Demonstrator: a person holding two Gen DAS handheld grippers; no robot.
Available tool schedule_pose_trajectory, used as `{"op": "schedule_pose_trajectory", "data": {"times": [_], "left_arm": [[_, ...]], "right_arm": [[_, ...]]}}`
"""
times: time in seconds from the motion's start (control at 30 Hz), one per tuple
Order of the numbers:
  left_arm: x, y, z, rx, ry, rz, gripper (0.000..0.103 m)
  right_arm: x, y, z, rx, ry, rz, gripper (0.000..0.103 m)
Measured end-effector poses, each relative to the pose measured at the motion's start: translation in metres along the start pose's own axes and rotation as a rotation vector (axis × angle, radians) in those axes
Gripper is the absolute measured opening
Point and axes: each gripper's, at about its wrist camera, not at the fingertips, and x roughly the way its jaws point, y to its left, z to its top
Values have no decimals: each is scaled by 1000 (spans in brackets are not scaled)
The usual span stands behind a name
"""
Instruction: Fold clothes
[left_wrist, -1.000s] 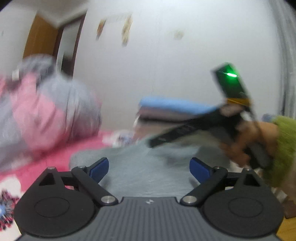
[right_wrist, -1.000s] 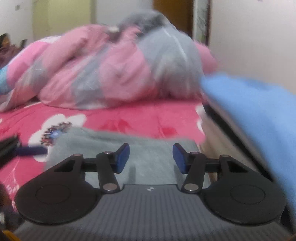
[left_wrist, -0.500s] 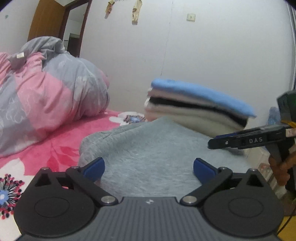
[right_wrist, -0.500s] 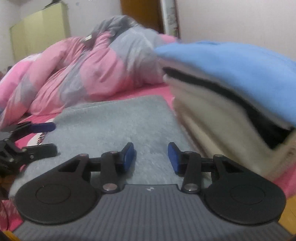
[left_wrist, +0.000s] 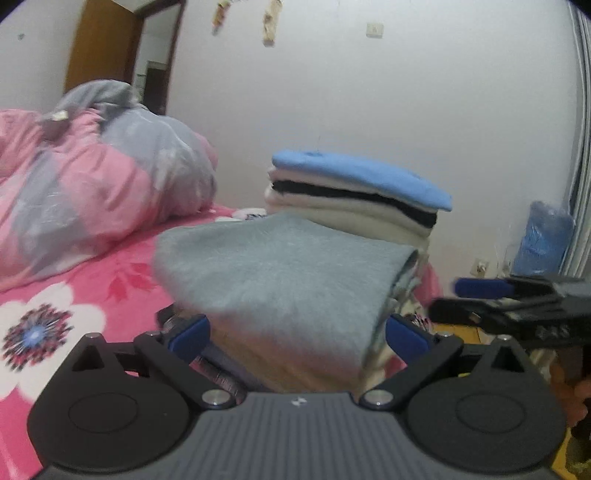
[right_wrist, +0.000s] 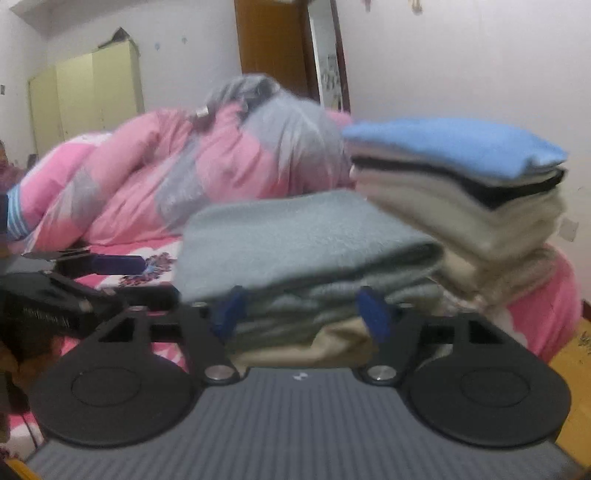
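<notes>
Two grippers face a folded grey garment (left_wrist: 280, 273): left gripper (left_wrist: 297, 338) wide, right gripper (right_wrist: 301, 314) opening, neither gripping. Stack (left_wrist: 354, 199) behind; quilt (left_wrist: 92, 184) beside.

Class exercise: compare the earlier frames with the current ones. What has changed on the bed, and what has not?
Both grippers drew back toward the bed's edge. The left gripper stands wide open; the right gripper is opening, the folded grey garment lying unpinched between its fingers. The folded stack and pink quilt stayed put.
</notes>
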Motion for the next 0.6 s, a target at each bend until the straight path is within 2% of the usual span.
{"op": "schedule_pose_trajectory", "data": {"times": [0.03, 0.17, 0.23, 0.3, 0.47, 0.6], "left_arm": [[-11, -2, -4, -8, -1, 5, 102], [-51, -9, -19, -38, 0, 5, 102], [-67, -14, -25, -45, -3, -2, 102], [-85, -20, -32, -56, -11, -2, 103], [-122, -28, -41, -101, -1, -30, 103], [-144, -34, -41, -111, -35, -11, 103]], "right_arm": [[-14, 5, -6, -13, -8, -6, 82], [-53, 27, -31, -31, 15, -29, 88], [-70, 37, -42, -9, 15, -29, 98], [-85, 47, -49, 9, 17, -36, 102], [-112, 70, -49, -18, 2, -108, 102], [-124, 88, -44, -49, -21, -143, 102]]}}
